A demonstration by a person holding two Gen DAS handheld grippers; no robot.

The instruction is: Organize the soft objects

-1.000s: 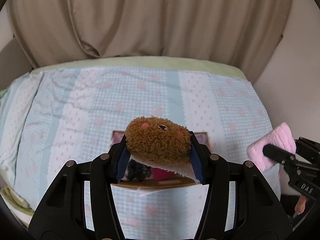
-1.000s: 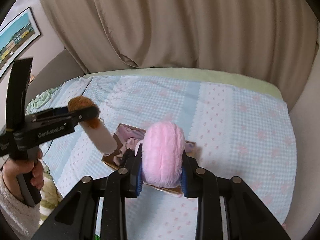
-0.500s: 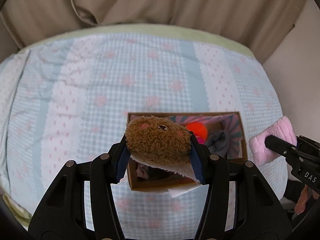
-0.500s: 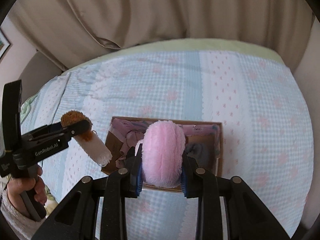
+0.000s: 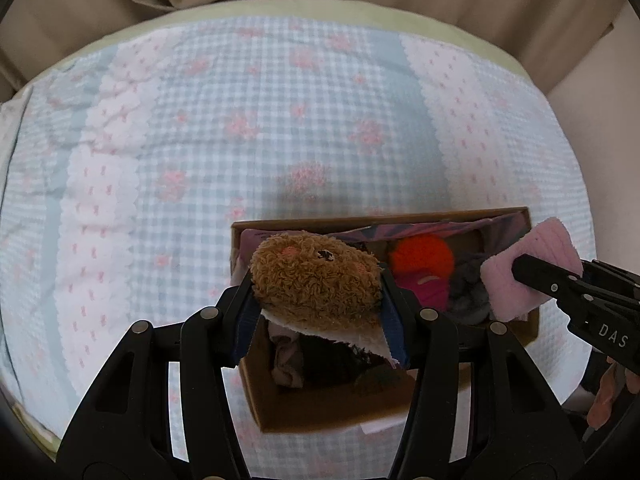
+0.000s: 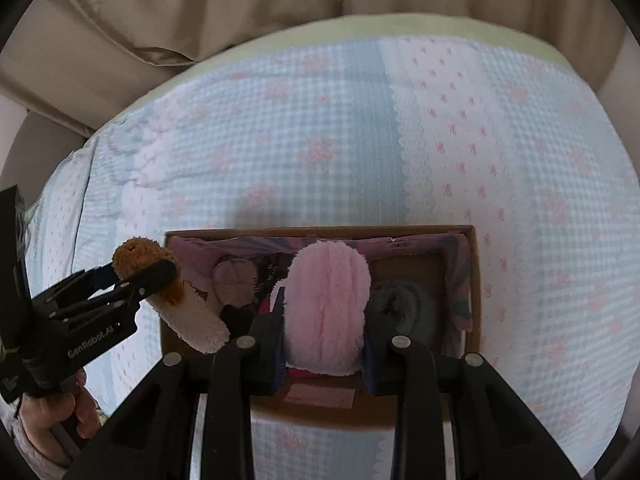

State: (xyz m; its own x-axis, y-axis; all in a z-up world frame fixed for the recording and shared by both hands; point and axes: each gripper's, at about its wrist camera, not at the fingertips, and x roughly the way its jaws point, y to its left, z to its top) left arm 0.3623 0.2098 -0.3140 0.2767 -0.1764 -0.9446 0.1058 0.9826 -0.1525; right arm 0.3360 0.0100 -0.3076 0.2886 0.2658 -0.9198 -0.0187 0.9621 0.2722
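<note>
**2 plush pieces held over the box on the bed**

On my left, my left gripper (image 5: 320,312) is clamped on the brown plush sock (image 5: 316,284). Its curly, terry-like brown head, with 2 pink cheeks, bulges between the fingers, and the white fleecy tail hangs down and to the side over the left end of the cardboard box (image 5: 320,412). I judge it very light and limp. It gives under the pads, so a grip across the thick brown end should hold better than one on the floppy white tail.

The box sits on a checked blue-and-pink bedspread (image 5: 200,140), a waffled cotton. It already holds soft things: a mauve cloth lining, an orange pompom (image 5: 422,256) on something bright pink, and a grey rolled fleece (image 6: 404,308). Its walls are stiff brown card.

On my right, my right gripper (image 6: 324,332) is closed on the pink fluffy roll (image 6: 326,308), a long-pile oval squeezed at its waist, hanging over the middle of the box. It looks weightless and springy, and I expect it to puff back out once let go. Neither piece seems fragile or slippery. The risk I see is pile snagging on a pad at release.
</note>
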